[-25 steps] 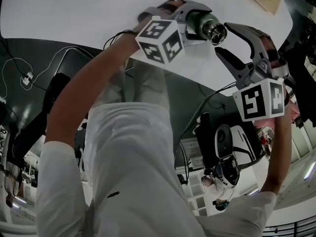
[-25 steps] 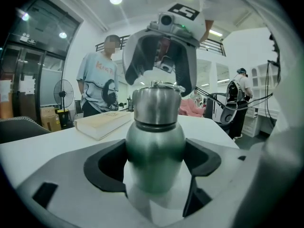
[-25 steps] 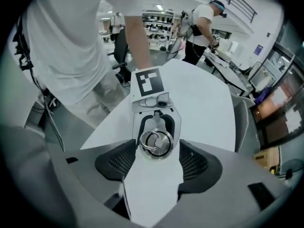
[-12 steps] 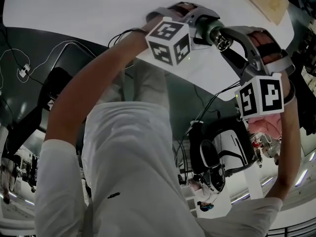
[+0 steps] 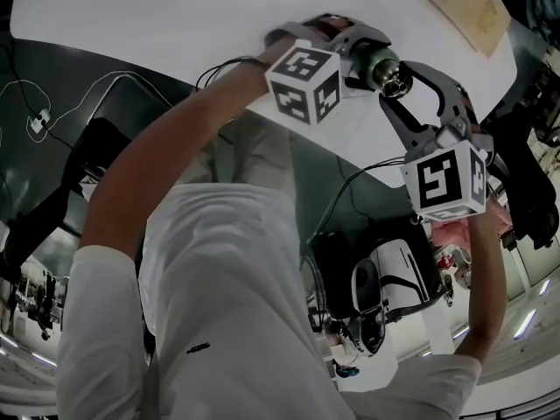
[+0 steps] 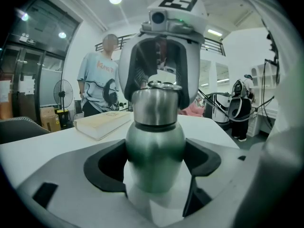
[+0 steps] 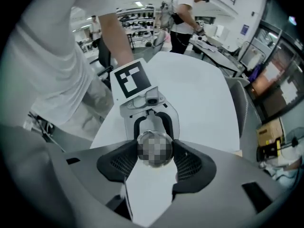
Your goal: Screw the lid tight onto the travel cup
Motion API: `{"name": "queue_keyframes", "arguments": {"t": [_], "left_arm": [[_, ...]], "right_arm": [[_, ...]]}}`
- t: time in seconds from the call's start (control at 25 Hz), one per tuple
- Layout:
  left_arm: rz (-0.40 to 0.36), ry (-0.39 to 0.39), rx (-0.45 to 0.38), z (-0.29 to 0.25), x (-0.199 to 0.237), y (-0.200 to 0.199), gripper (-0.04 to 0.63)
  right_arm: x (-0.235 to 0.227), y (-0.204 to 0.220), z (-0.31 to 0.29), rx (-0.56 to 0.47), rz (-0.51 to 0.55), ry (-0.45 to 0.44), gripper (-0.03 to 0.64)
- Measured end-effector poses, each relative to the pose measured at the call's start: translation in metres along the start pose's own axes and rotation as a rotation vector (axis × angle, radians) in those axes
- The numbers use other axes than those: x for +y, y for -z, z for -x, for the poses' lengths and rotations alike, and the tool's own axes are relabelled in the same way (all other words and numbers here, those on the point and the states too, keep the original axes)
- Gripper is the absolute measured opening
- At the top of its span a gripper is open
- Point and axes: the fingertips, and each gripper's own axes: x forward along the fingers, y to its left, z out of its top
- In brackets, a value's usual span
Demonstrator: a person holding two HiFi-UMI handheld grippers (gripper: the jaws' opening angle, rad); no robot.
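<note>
Head view: over the table [image 5: 175, 24], the left gripper [image 5: 359, 58] grips the cup [image 5: 376, 58], lid [image 5: 392, 73] end facing the right gripper [image 5: 399, 81]. Left gripper view: jaws clamped on the cup's [image 6: 154, 146] body. Right gripper view: jaws, having just been closing, pinch the lid [image 7: 154, 148] end-on.

Opposed close gripper views, shared cup [image 6: 154, 146]

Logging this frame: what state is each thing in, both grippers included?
left gripper: jaws shut on the travel cup's body.
right gripper: jaws have just been closing, now shut on the lid.
travel cup: held by its body, lid end toward the right gripper.
lid: on the cup's mouth; how tight, cannot tell.
book: closed, flat on the table.
</note>
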Motion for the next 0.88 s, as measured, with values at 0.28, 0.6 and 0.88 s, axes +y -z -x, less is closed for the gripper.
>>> {"name": "queue_keyframes", "arguments": {"t": [0.28, 0.6, 0.88], "left_arm": [[-0.002, 0.001, 0.002, 0.001, 0.001, 0.002, 0.362], [-0.010, -0.001, 0.009, 0.000, 0.004, 0.001, 0.362], [0.000, 0.007, 0.020, -0.001, 0.000, 0.003, 0.362]], "right_arm": [[-0.007, 0.003, 0.000, -0.030, -0.434, 0.161, 0.230], [-0.009, 0.005, -0.003, -0.073, -0.586, 0.217, 0.235], [0.001, -0.008, 0.018, -0.053, -0.305, 0.075, 0.273]]}}
